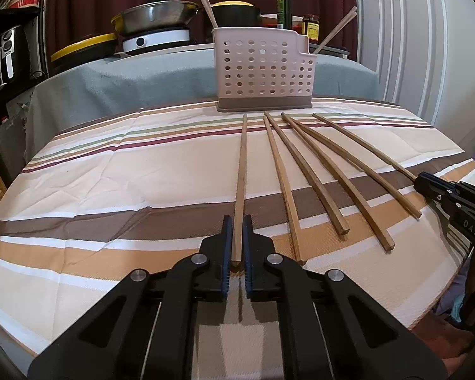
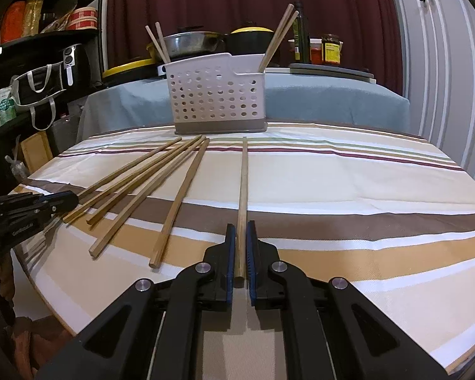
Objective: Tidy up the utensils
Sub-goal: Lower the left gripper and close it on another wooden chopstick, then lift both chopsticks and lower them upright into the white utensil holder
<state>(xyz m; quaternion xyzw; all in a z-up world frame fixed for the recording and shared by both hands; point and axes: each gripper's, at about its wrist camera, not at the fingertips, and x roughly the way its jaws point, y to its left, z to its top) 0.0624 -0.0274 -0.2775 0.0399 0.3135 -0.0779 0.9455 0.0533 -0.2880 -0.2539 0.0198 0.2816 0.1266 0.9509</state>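
Observation:
Several wooden chopsticks (image 1: 304, 174) lie fanned out on the striped tablecloth, tips toward a pale perforated utensil holder (image 1: 262, 69) at the far edge. Pairs of chopsticks stand in both ends of the holder (image 2: 217, 95). My left gripper (image 1: 238, 240) is shut on the near end of the leftmost chopstick (image 1: 242, 164), which lies flat on the cloth. My right gripper (image 2: 241, 247) is shut on the near end of the rightmost chopstick (image 2: 243, 183), also flat. Each gripper shows at the edge of the other's view: the right gripper (image 1: 427, 186) and the left gripper (image 2: 63, 201).
Behind the holder a grey-covered counter (image 1: 142, 79) carries pans, a yellow-lidded pot (image 1: 234, 9), an oil bottle (image 1: 283, 3) and jars. Dark shelves with an air fryer (image 2: 69, 63) and a bag stand to the left, white cabinet doors (image 2: 443, 47) to the right. The table's near edge curves round.

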